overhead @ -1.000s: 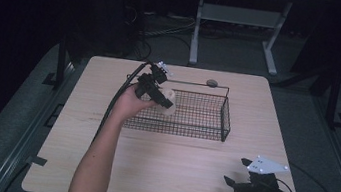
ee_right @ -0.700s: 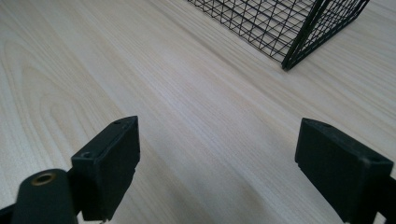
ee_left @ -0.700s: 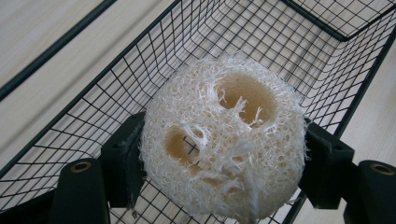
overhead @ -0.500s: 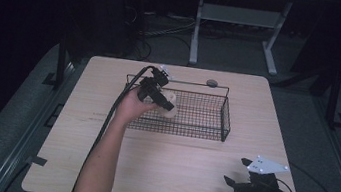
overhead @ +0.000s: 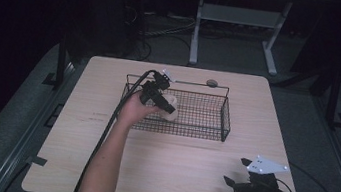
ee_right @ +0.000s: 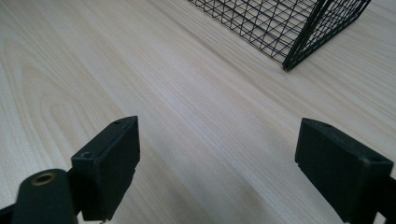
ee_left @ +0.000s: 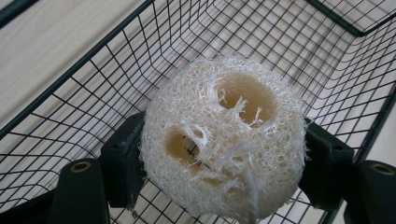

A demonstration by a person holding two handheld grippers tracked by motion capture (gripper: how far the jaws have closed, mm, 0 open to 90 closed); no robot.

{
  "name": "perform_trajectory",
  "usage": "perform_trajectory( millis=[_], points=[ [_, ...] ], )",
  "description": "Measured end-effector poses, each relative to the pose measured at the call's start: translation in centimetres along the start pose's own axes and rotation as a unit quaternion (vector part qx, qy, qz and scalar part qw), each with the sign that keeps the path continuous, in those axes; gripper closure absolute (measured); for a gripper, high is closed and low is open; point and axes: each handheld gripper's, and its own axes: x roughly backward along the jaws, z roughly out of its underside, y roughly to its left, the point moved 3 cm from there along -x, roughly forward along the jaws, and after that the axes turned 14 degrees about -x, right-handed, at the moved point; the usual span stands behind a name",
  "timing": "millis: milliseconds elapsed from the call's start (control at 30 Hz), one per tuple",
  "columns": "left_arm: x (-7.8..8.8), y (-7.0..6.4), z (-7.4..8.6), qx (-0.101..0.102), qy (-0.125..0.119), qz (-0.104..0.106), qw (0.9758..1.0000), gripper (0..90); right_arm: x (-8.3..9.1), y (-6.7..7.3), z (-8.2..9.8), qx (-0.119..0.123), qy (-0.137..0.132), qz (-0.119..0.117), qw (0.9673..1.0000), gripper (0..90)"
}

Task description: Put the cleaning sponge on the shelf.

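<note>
left gripper (overhead: pixel 169 107) is pinching a loofah sponge (ee_left: pixel 222 140). its two black jaws press on the sponge from both sides, one on each side, so the sponge sits right between them. the sponge is round and pale, with two big holes (ee_left: pixel 243 95) facing the camera.

from the high view, the sponge (overhead: pixel 168 113) is over the left part of the wire basket (overhead: pixel 204 131), inside its walls. in the left gripper view you can see the basket's wire floor (ee_left: pixel 84 140) just under and behind the sponge. i cannot tell if the sponge is touching the floor of the basket or hanging a little above it.

that is the thing that matters most for the next move. the sponge is straight ahead of the left gripper, held at its tips, and the basket floor lies right below it. it looks like the sponge is being put into the basket. so i think the next move is to let the jaws spread and let the sponge drop or rest on the wires. the sponge is soft and light, so it may cling to a jaw for a bit.

right gripper (overhead: pixel 234 183) is far from all this. it rests near the front right corner of the wooden table (overhead: pixel 103 132), well apart from the basket. its jaws are spread wide with nothing between them, just bare table. the basket's corner (ee_right: pixel 287 65) sits ahead of it, farther off. the left hand is much nearer to the job.
</note>
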Motion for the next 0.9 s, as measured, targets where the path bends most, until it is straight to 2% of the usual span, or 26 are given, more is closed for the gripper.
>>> perform_trajectory(
  millis=[133, 500, 900],
  points=[
    [-0.49, 0.02, 0.12, 0.001, 0.011, -0.005, 0.9999, 27.3, 0.03, 0.0, 0.0, -0.001, 0.0, 0.001, 1.0, 13.5],
    [-0.89, 0.07, 0.24, 0.004, 0.017, 0.001, 0.9998, 27.3, 0.1, -0.04, -0.02, 0.0, -0.001, 0.003, 1.0, 13.5],
    [-0.94, -0.01, 0.3, 0.003, 0.026, -0.004, 0.9996, 24.9, 0.15, -0.07, -0.06, 0.0, -0.004, 0.002, 1.0, 13.5]
  ],
)
